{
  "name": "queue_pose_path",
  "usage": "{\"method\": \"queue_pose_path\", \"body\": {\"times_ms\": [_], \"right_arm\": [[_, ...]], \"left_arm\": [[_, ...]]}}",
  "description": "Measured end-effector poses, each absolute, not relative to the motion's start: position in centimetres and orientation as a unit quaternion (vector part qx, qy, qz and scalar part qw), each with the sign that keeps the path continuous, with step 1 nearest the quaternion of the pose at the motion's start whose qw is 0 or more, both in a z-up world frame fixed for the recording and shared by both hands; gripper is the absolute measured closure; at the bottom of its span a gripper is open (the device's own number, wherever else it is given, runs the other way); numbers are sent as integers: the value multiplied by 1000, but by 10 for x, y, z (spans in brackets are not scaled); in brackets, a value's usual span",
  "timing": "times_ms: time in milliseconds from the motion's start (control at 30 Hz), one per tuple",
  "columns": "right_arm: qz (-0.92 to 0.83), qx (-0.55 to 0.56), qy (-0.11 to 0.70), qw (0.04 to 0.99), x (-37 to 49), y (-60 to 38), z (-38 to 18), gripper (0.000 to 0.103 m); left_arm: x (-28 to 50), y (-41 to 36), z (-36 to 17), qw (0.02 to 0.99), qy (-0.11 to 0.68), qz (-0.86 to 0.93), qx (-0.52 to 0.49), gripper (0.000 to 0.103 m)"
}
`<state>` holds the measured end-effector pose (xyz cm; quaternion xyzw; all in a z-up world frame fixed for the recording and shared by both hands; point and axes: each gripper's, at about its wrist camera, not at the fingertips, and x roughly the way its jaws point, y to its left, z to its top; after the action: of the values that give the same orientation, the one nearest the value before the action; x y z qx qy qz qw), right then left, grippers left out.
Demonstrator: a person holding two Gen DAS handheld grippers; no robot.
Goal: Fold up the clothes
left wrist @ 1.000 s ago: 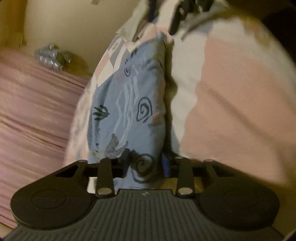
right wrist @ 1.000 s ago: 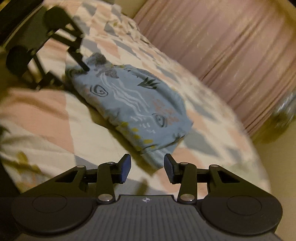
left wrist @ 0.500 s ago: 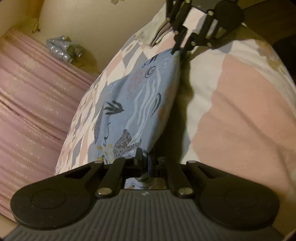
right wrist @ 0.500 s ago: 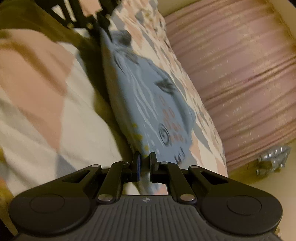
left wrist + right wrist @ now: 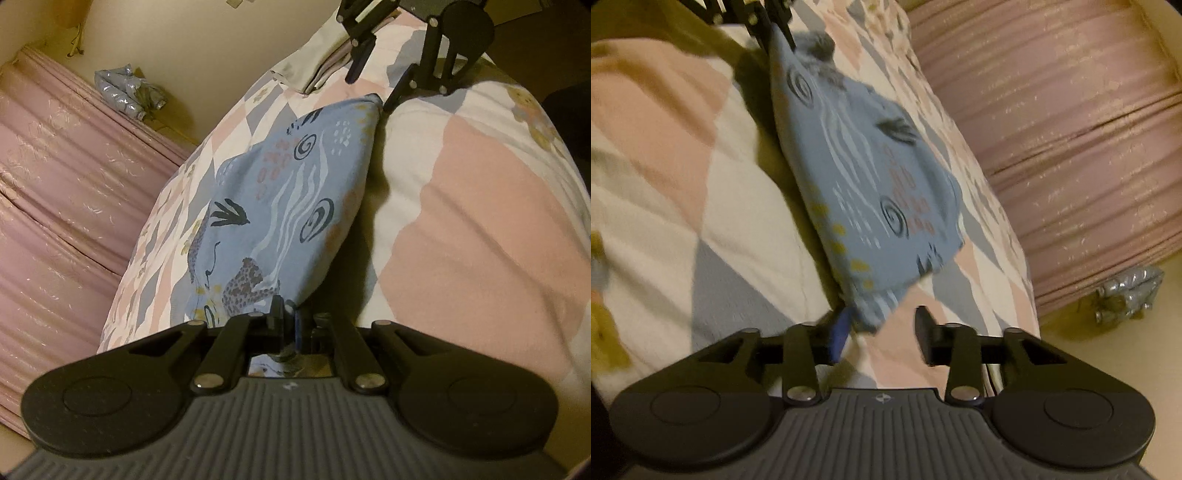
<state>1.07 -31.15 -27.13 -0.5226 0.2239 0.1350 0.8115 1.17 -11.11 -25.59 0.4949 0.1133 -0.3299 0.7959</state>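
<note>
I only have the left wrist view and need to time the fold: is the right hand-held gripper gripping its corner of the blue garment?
Observer: No. The right wrist view shows the right hand-held gripper open, its fingers wide apart.
Operator: Where is that corner, then?
Observer: The blue garment has its corner between the fingers, against the blue-padded finger and clear of the other one.

Dim, yellowish indoor light; fisheye bending at the edges; right wrist view motion-blurred; soft dark shadows.
</note>
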Motion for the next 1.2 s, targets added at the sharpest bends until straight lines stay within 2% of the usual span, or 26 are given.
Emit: {"method": "queue_pose_path", "body": {"times_ms": [100, 167, 200, 233, 367, 600, 667, 733, 767, 800, 867, 933, 1000, 1033, 1067, 1200], "right_arm": [[134, -529, 223, 808, 15, -305, -276, 65], [141, -535, 224, 802, 12, -300, -279, 80], [147, -531, 231, 802, 10, -299, -279, 96], [148, -518, 241, 807, 15, -301, -277, 103], [124, -466, 265, 835, 31, -325, -268, 103], [117, -468, 280, 830, 22, -336, -269, 103], [121, -474, 266, 830, 13, -331, -268, 75], [126, -478, 250, 833, 5, -324, -265, 65], [132, -482, 241, 832, 3, -320, -264, 54], [140, -486, 234, 830, 1, -315, -263, 50], [162, -494, 223, 824, 3, -302, -263, 48], [178, -505, 216, 817, 7, -292, -267, 52], [187, -504, 217, 815, 16, -288, -270, 61], [191, -501, 220, 815, 20, -287, -271, 72], [195, -498, 222, 815, 25, -286, -272, 87], [182, -485, 246, 819, 30, -301, -274, 92]], "left_arm": [[11, -112, -255, 796, 114, -331, 493, 99], [13, -111, -255, 798, 117, -330, 490, 99], [15, -110, -255, 799, 119, -329, 488, 99], [16, -108, -255, 801, 122, -330, 485, 99], [15, -102, -259, 796, 129, -333, 489, 99], [17, -104, -260, 795, 131, -336, 488, 99], [16, -104, -260, 793, 128, -336, 491, 99], [16, -104, -260, 793, 127, -336, 492, 99], [16, -105, -259, 793, 126, -335, 493, 99], [16, -105, -259, 793, 125, -336, 492, 99], [16, -105, -258, 796, 125, -336, 487, 99], [17, -105, -256, 800, 125, -335, 481, 99], [18, -103, -256, 802, 130, -334, 479, 99], [19, -102, -256, 801, 134, -335, 478, 99], [20, -101, -257, 800, 137, -335, 478, 99], [20, -98, -261, 797, 149, -338, 479, 99]]}}
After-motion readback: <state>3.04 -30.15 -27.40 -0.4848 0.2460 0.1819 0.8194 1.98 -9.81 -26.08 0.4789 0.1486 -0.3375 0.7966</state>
